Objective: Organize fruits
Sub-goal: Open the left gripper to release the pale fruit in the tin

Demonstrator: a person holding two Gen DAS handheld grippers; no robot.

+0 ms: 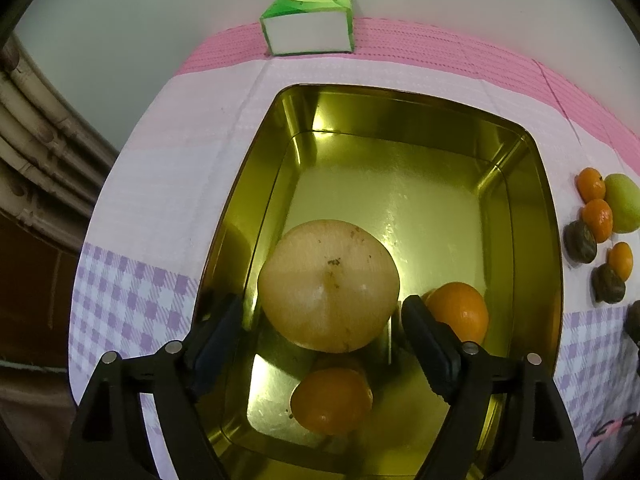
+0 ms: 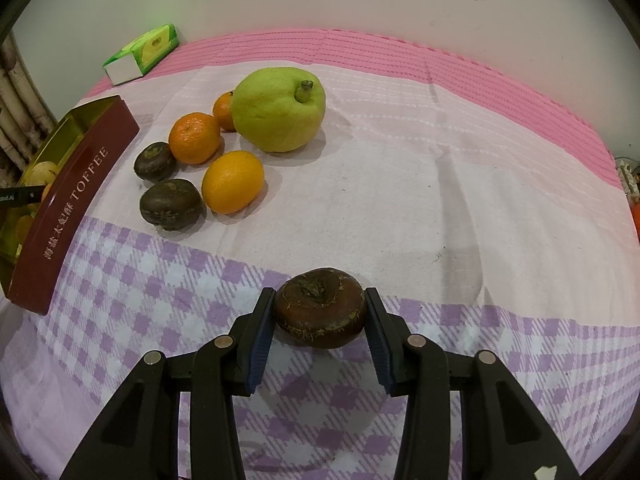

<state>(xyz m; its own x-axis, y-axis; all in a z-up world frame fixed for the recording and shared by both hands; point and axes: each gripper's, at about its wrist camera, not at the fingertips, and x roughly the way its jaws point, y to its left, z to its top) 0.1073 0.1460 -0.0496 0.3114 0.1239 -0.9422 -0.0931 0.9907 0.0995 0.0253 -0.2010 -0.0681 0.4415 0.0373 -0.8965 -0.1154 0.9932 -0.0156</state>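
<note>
Left gripper (image 1: 322,320) hovering wide-jawed over gold-lined rectangular toffee tin (image 1: 536,216), straddling pale yellow round pear (image 1: 328,284) without contact. Two oranges (image 1: 332,400) lying in tin at 6 and 4 o'clock of pear. Right gripper (image 2: 320,316) clamping dark brown flattened water chestnut (image 2: 320,308) above checked cloth (image 2: 440,208). Remaining fruits, including large green pomelo (image 2: 278,108), sitting at 11 o'clock.

L cam looks steeply down, close into tin (image 1: 540,216); R cam low, faces across cloth (image 2: 400,200); both see tin.
</note>
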